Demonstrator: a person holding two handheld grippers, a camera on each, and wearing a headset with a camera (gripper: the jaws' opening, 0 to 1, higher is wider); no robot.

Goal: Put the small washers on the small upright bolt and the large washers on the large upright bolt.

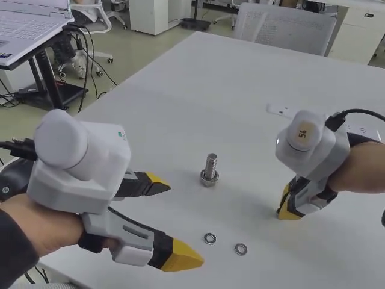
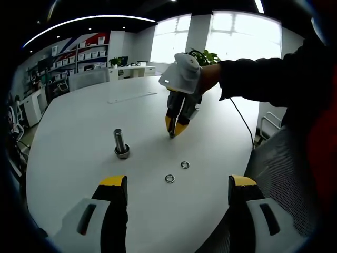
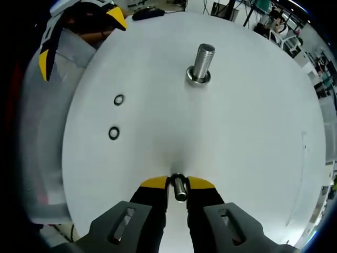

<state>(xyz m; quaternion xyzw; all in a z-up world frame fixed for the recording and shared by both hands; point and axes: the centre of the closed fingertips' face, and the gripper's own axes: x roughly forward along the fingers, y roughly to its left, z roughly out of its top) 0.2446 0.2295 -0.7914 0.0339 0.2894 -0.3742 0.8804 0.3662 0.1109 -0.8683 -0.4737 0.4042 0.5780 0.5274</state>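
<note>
The large bolt [image 1: 209,170] [image 2: 121,143] [image 3: 201,63] stands upright on its head at the middle of the white table [image 1: 240,90]. Two loose washers [image 1: 209,238] [image 1: 240,248] lie flat in front of it, also seen in the gripper views [image 2: 169,178] [image 3: 114,133]. My right gripper [image 1: 287,208] [image 2: 172,130] [image 3: 179,184] points down at the table, right of the bolt, shut on a small bolt [image 3: 180,188] held between its yellow tips. My left gripper [image 1: 171,220] [image 2: 178,182] hovers open at the near left, nothing between its jaws.
A laptop [image 1: 24,24] sits on a stand with cables beyond the table's left edge. A mesh chair [image 1: 283,27] stands at the far side. A white power strip [image 1: 283,110] lies behind the right gripper.
</note>
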